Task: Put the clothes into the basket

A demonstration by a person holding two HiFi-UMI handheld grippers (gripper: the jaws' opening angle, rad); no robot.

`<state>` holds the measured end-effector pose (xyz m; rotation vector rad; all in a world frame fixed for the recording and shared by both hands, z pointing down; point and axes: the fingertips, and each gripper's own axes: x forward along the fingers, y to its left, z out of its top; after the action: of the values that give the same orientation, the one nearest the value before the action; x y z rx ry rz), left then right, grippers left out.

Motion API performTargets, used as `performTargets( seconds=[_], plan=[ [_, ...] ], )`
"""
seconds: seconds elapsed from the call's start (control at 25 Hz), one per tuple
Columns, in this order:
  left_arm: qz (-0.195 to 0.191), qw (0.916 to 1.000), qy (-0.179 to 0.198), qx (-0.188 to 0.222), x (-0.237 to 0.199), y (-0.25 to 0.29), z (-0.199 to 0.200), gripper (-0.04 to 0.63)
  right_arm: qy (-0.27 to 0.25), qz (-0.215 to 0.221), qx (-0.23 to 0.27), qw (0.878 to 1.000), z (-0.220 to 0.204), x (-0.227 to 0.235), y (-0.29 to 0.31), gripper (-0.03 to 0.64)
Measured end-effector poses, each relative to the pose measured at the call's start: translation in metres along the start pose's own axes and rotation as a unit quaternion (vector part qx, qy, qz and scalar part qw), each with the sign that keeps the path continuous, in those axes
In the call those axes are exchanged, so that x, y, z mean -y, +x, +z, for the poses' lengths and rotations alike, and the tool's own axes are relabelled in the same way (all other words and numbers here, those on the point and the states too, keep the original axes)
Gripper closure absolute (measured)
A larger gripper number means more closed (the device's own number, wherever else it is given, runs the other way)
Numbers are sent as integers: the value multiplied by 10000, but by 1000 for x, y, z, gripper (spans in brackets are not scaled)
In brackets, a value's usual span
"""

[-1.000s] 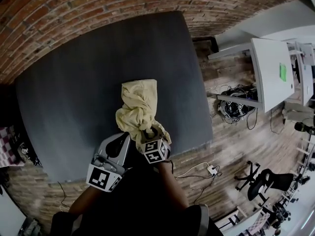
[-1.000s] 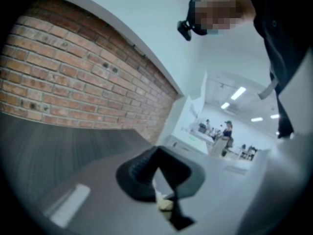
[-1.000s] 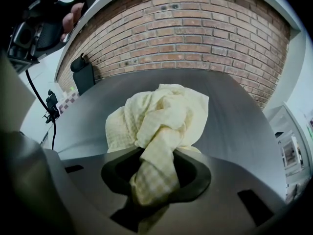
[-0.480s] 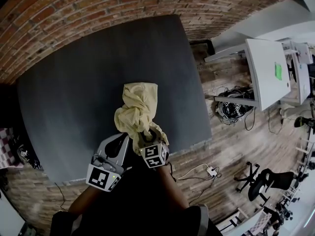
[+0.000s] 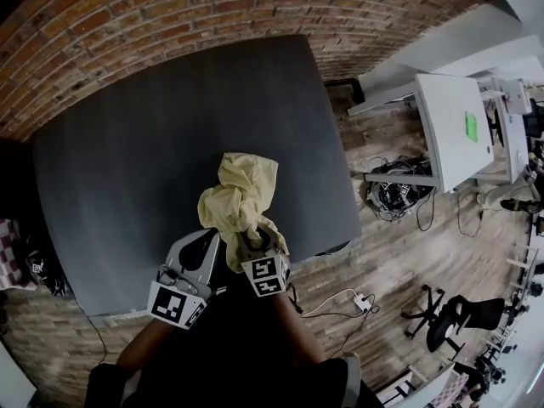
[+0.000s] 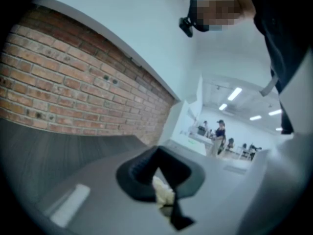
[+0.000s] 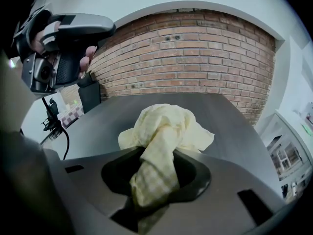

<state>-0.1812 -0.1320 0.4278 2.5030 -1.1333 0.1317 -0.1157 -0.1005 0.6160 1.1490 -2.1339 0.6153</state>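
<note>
Pale yellow cloth (image 5: 242, 195), 1 pc, is hanging bunched and twisted from the right gripper (image 5: 252, 243) over the dark grey counter (image 5: 127, 168). Can't tell whether its far end is touching the top. The right gripper's fingers are standing partly apart and pressing on a thick rope of the fabric, w/ the rest billowing out in front. The left gripper (image 5: 206, 243) is sitting just beside it, on its left. Its fingers are nearly together and pinching a small scrap of the same cloth.

Views are differing:
- **Right gripper view** is showing the cloth's checked weave and the grip itself. It is also showing the left gripper up at top left, held in a hand (image 7: 85, 58). In head view the marker cubes are covering both grips.
- **Left gripper view** is showing only the scrap btwn its fingers. Beyond that it is looking along the brick wall (image 5: 170, 15) into a bright office, w/ people standing far off, too small to count.
- **Head view** alone is giving the layout. The counter is sitting against the brick wall, w/ wood floor (image 5: 399, 253) to its right. On that side are a white desk (image 5: 446, 117), a cable tangle (image 5: 395, 195), a power strip (image 5: 363, 298) and a black office chair (image 5: 455, 313).

Count: 1 cloth, 2 grippers, 1 counter, 1 white desk, 1 power strip. 1 chair is showing plainly, w/ blurred shapes past it.
</note>
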Motion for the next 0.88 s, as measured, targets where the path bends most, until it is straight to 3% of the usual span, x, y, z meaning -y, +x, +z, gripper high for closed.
performTargets(
  seconds=[0.88],
  plan=[
    [-310, 9981, 311, 432, 24, -68, 12, 591, -49, -258, 717, 9971, 16, -57, -49, 480]
  ],
)
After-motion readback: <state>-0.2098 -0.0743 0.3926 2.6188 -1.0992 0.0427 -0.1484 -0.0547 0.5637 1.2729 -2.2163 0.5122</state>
